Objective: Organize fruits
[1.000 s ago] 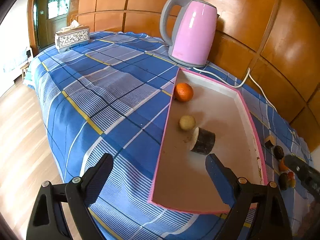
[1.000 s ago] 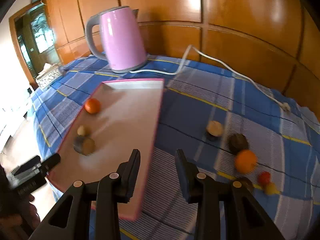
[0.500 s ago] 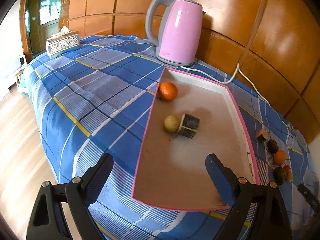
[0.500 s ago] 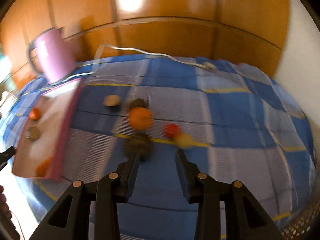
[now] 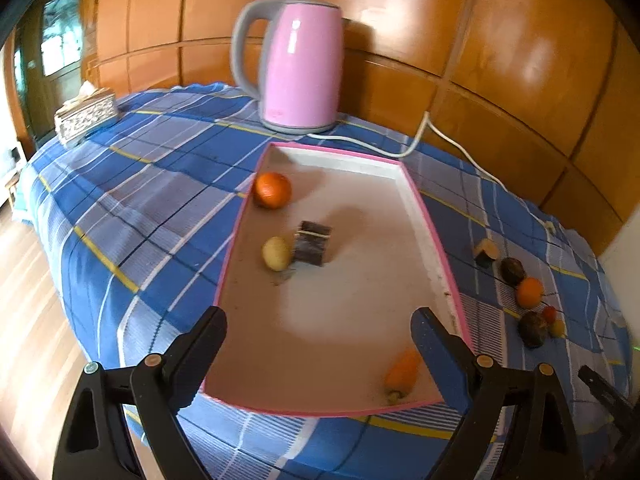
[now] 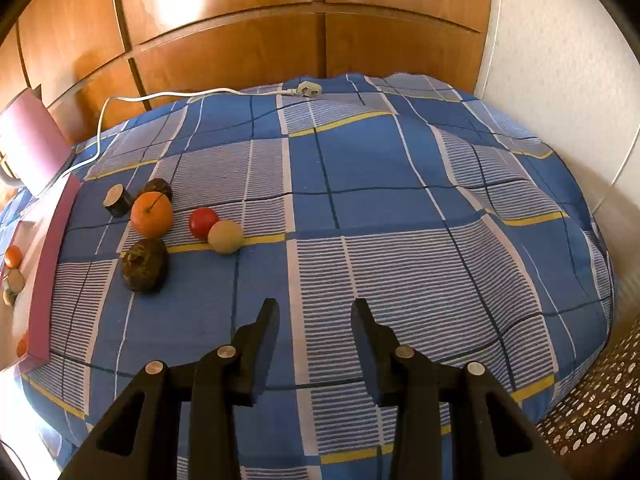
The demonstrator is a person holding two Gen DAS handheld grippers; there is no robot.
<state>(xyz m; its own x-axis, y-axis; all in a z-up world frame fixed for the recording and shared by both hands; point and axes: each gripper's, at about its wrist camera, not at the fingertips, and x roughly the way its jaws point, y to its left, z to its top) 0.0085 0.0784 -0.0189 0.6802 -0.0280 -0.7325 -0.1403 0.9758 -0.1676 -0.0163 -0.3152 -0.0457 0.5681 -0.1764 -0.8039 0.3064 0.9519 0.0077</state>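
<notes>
A shallow tray with a pink rim (image 5: 436,236) lies on the blue checked cloth. It holds an orange (image 5: 272,195), a yellowish fruit (image 5: 276,253), a dark cut piece (image 5: 312,242) and an orange carrot-like fruit (image 5: 402,372) in its near right corner. My left gripper (image 5: 318,320) hangs open and empty over the tray's near end. On the cloth to the tray's right lie a cut piece (image 6: 118,200), a dark round fruit (image 6: 159,189), an orange (image 6: 152,214), a red fruit (image 6: 203,223), a tan fruit (image 6: 225,237) and a dark fruit (image 6: 144,265). My right gripper (image 6: 316,308) is above bare cloth to their right, jaws narrowly apart with nothing between them.
A pink kettle (image 5: 298,68) stands behind the tray; its white cord (image 6: 160,96) and plug (image 6: 306,89) lie along the wooden wall. A tissue box (image 5: 86,114) sits at the far left. A white wall (image 6: 560,60) and a perforated surface (image 6: 592,404) border the cloth on the right.
My right gripper has swung from the tray's edge to the right, past the loose fruits, which now lie at its left. My left gripper has drawn back a little, bringing the tray's near corner into view.
</notes>
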